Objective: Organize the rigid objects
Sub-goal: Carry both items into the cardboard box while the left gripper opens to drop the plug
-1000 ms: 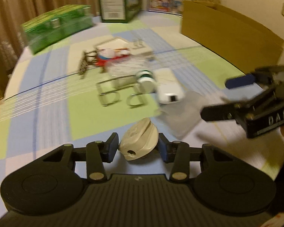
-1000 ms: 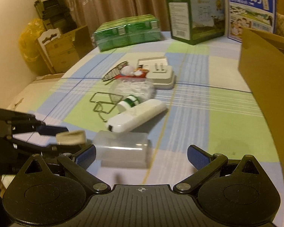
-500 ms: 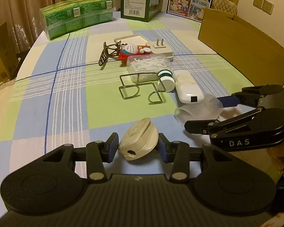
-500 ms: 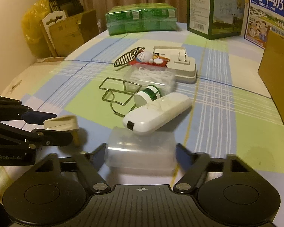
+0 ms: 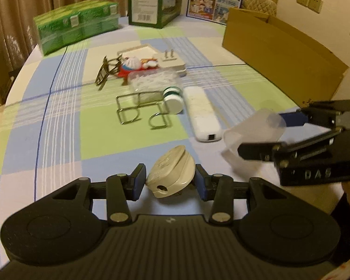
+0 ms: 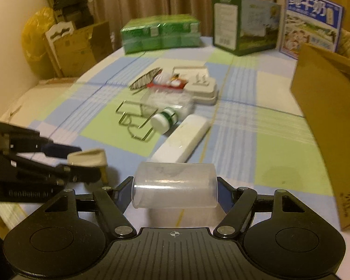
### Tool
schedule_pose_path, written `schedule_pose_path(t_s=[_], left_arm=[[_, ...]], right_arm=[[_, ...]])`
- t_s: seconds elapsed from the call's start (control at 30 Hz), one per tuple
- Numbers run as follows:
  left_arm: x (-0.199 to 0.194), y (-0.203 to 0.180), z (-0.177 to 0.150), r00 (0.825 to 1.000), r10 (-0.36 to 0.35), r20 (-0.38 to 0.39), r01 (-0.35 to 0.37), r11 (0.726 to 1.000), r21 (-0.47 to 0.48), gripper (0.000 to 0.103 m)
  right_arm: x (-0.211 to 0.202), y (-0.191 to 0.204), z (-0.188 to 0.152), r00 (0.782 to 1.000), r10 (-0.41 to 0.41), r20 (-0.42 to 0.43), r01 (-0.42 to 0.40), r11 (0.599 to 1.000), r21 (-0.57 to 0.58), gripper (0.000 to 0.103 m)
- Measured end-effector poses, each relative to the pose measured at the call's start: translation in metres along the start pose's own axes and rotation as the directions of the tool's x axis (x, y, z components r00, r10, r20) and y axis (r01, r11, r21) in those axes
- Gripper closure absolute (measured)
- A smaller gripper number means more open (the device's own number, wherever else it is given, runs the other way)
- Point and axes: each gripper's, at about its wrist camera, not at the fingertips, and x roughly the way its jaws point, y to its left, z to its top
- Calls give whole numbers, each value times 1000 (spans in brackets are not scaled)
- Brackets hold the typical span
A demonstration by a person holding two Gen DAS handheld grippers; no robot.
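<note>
above table (image 5: 58, 126) | left claw (image 5: 169, 182) grips plug (image 5: 172, 175) | right claw (image 6: 175, 191) clamps clear cup (image 6: 175, 190)

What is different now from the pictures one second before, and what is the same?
The right gripper has just been closing: its jaws were wide open behind the clear plastic cup, and now they clamp it and lift it. The left gripper keeps holding the beige plug. The other things on the table lie unchanged.

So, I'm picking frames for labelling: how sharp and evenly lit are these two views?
Left wrist: warm dim light, slight motion blur, right gripper and clear container smeared. Right wrist: softer still, far boxes blurred; fisheye bends the table edge.
</note>
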Motion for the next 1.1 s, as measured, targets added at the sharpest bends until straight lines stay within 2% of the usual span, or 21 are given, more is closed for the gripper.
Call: schedule_pose_path(t_s=[0.27, 0.6, 0.83, 1.1], left_arm=[[-32, -40, 20, 999, 2, 47, -2, 1000, 5, 64], [-64, -108, 74, 990, -26, 138, 19, 999, 51, 64], [-60, -166, 117, 984, -76, 162, 58, 992, 115, 64], [-34, -230, 163, 976, -149, 162, 121, 978, 169, 64]], right_arm=[[-52, -19, 9, 997, -37, 70, 35, 999, 26, 34], [-126, -66, 24, 978, -113, 177, 101, 992, 74, 34], [-166, -121, 37, 954, -204, 218, 188, 978, 94, 34], [-185, -200, 42, 932, -303, 199, 277, 949, 147, 34]])
